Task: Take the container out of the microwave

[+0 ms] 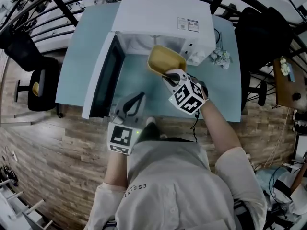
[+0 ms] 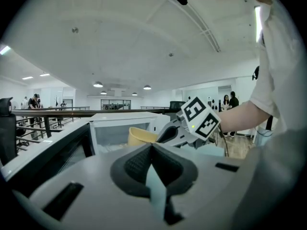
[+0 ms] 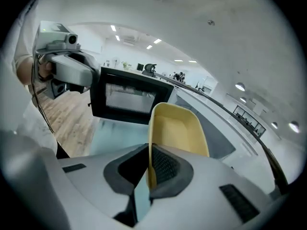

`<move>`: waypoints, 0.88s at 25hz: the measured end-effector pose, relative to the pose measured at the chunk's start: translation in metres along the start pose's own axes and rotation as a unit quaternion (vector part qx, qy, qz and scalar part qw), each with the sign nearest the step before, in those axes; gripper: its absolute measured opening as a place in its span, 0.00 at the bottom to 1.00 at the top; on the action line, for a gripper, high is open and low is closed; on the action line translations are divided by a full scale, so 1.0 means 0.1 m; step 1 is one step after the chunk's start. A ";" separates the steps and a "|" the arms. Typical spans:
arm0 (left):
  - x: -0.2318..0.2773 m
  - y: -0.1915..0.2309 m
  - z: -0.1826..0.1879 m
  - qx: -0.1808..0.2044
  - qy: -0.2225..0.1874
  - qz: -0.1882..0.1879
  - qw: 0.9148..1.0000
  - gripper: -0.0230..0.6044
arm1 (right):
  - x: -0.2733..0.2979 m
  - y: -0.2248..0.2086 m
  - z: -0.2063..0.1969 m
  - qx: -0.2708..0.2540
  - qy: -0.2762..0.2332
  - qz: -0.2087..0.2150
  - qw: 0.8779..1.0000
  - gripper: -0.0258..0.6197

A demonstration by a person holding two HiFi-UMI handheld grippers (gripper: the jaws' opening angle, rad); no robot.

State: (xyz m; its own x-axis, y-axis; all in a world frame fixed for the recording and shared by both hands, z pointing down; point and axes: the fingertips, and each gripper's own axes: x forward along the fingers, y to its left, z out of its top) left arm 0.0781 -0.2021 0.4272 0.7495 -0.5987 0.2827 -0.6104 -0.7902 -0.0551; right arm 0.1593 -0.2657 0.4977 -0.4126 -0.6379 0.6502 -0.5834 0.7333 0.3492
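Nearly done, gripping the yellow container [image 1: 165, 61] by its rim in the right gripper [image 1: 169, 78], tilted just outside the open microwave [image 1: 163, 13] – left gripper [image 1: 132, 104] closed on nothing – only setting down left.

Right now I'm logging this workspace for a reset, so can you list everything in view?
microwave: one, white, on the table, its door swung open to the left
container: one, yellow, empty, tilted at the microwave's opening
table: one, light blue, under the microwave
small white bunch: one, on the table to the right of the microwave
chairs: two, black, one on each side of the table
floor: wood-patterned, around the table
left gripper: one, grey, jaws together, empty, near the door
right gripper: one, grey, shut on the container's rim
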 end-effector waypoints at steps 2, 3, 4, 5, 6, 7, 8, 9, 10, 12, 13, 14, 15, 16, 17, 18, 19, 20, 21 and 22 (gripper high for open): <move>-0.08 -0.10 0.02 0.004 -0.002 0.004 1.000 0.03 | -0.20 0.12 -0.02 0.004 -0.015 -0.009 1.000 0.09; -0.12 -0.16 0.03 0.005 -0.003 0.006 1.000 0.03 | -0.30 0.17 -0.04 0.005 -0.023 -0.016 1.000 0.09; -0.16 -0.20 0.05 0.006 -0.005 0.008 1.000 0.03 | -0.40 0.21 -0.05 0.008 -0.032 -0.025 0.999 0.09; -0.20 -0.25 0.06 0.007 -0.007 0.011 1.000 0.03 | -0.51 0.24 -0.06 0.014 -0.043 -0.034 0.998 0.09; -0.24 -0.29 0.09 0.009 -0.009 0.013 1.000 0.03 | -0.62 0.27 -0.06 0.022 -0.055 -0.044 0.997 0.09; -0.27 -0.33 0.11 0.012 -0.012 0.016 1.000 0.03 | -0.72 0.28 -0.07 0.033 -0.068 -0.053 0.996 0.09; -0.30 -0.37 0.13 0.015 -0.015 0.018 1.000 0.03 | -0.83 0.29 -0.07 0.044 -0.082 -0.063 0.994 0.09; -0.32 -0.40 0.15 0.017 -0.017 0.020 0.999 0.03 | -0.94 0.30 -0.07 0.057 -0.096 -0.072 0.991 0.09; -0.35 -0.44 0.18 0.020 -0.019 0.022 0.999 0.03 | -1.04 0.31 -0.06 0.071 -0.110 -0.080 0.988 0.09; -0.39 -0.49 0.22 0.026 -0.024 0.025 0.999 0.03 | -1.23 0.32 -0.04 0.099 -0.139 -0.095 0.981 0.09; -0.40 -0.51 0.24 0.030 -0.026 0.026 0.999 0.03 | -1.31 0.32 -0.03 0.111 -0.152 -0.103 0.977 0.09; -0.42 -0.53 0.26 0.033 -0.028 0.027 0.999 0.03 | -1.40 0.32 -0.02 0.123 -0.165 -0.110 0.972 0.09; -0.43 -0.55 0.29 0.036 -0.031 0.028 0.998 0.03 | -1.48 0.30 -0.02 0.135 -0.179 -0.119 0.967 0.09; -0.43 -0.56 0.32 0.039 -0.033 0.029 0.998 0.03 | -1.57 0.28 -0.01 0.147 -0.192 -0.127 0.962 0.09; -0.44 -0.57 0.35 0.042 -0.036 0.029 0.998 0.03 | -1.65 0.26 -0.01 0.159 -0.205 -0.136 0.956 0.09; -0.45 -0.58 0.37 0.045 -0.038 0.030 0.998 0.03 | -1.73 0.23 -0.01 0.171 -0.218 -0.145 0.950 0.09; -0.45 -0.58 0.39 0.047 -0.040 0.032 0.998 0.03 | -1.81 0.21 -0.01 0.182 -0.229 -0.152 0.944 0.09; -0.45 -0.58 0.41 0.048 -0.042 0.033 0.997 0.03 | -1.87 0.19 -0.01 0.192 -0.238 -0.159 0.939 0.09; -0.45 -0.58 0.42 0.048 -0.042 0.035 0.997 0.03 | -1.94 0.18 -0.02 0.201 -0.243 -0.165 0.934 0.09; -0.45 -0.58 0.43 0.048 -0.043 0.036 0.997 0.03 | -2.00 0.17 -0.02 0.206 -0.247 -0.171 0.931 0.09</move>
State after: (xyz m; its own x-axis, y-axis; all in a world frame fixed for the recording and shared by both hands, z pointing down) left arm 0.0906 -0.1352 0.3761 0.7267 -0.6599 0.1908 -0.6388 -0.7513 -0.1656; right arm 0.2333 -0.1255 0.3754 -0.3648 -0.9230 0.1224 -0.9171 0.3789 0.1239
